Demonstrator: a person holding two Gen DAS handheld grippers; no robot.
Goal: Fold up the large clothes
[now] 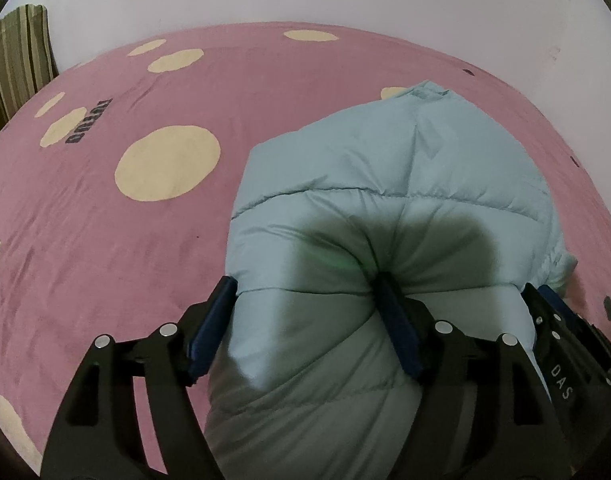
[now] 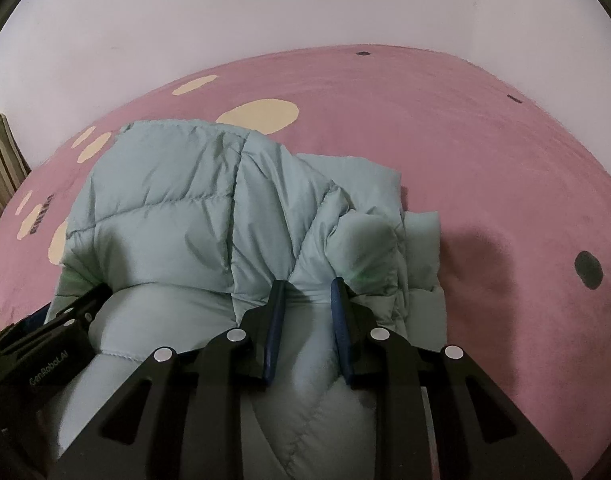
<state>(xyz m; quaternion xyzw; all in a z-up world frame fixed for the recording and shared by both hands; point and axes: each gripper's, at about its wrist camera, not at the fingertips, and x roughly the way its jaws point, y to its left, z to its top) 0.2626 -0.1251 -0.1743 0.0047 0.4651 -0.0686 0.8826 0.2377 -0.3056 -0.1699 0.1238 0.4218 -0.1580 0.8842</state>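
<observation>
The left tool [image 1: 309, 320] stands wide open around a thick roll of the pale blue puffer jacket [image 1: 405, 184], one pad at the roll's outer edge and the other sunk into a crease. The right tool [image 2: 307, 316] is narrowed onto a ridge of the same jacket, squeezing padding between its pads. The jacket lies bundled on the pink bed cover [image 1: 105, 220], with the cream spots on the side away from the right tool. To fold well, I judge both tools should catch every layer of the near hem, lift together and carry it level toward the collar, so trapped air does not spring the fold open. Both tools sit side by side, tilted down over the jacket's near end.
</observation>
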